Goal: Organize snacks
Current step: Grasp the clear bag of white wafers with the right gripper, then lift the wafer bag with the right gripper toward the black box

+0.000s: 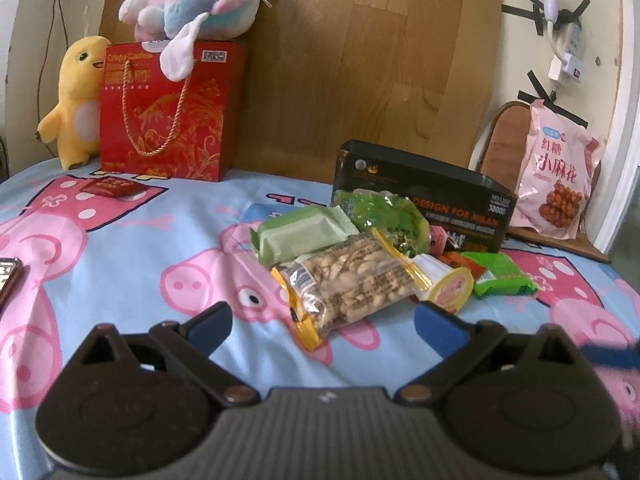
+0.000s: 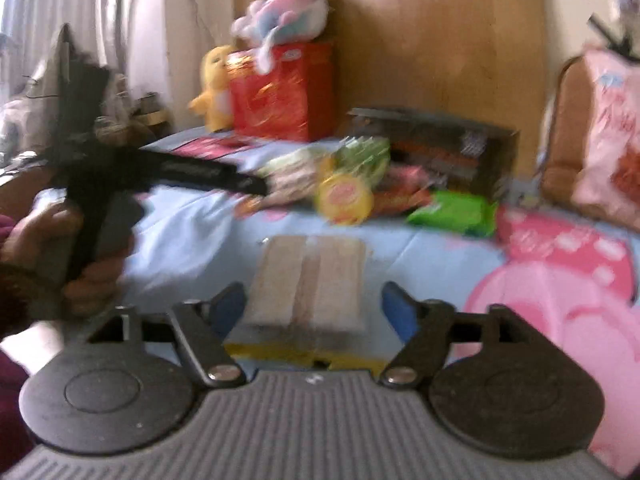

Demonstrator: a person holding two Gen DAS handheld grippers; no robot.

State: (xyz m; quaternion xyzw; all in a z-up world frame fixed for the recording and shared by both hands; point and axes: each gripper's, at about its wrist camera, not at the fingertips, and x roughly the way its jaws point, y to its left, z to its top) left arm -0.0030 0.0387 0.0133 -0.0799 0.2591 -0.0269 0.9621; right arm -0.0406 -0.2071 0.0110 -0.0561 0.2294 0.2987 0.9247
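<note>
A pile of snacks lies on the Peppa Pig sheet (image 1: 120, 248): a clear bag of nuts (image 1: 348, 284), green packets (image 1: 300, 232), a yellow-lidded cup (image 1: 450, 290) and a bright green packet (image 1: 502, 280), in front of a black box (image 1: 424, 192). My left gripper (image 1: 324, 320) is open and empty just short of the nut bag. In the blurred right wrist view, my right gripper (image 2: 312, 308) is open with a beige wafer pack (image 2: 310, 284) lying between its fingers. The left gripper (image 2: 240, 180) and the hand holding it show there at left.
A red gift bag (image 1: 168, 112) with a plush toy (image 1: 196, 0) on top stands at the back left beside a yellow plush (image 1: 76, 100). A pink snack bag (image 1: 556, 172) leans on a chair at right. A small red packet (image 1: 112, 188) lies near the gift bag.
</note>
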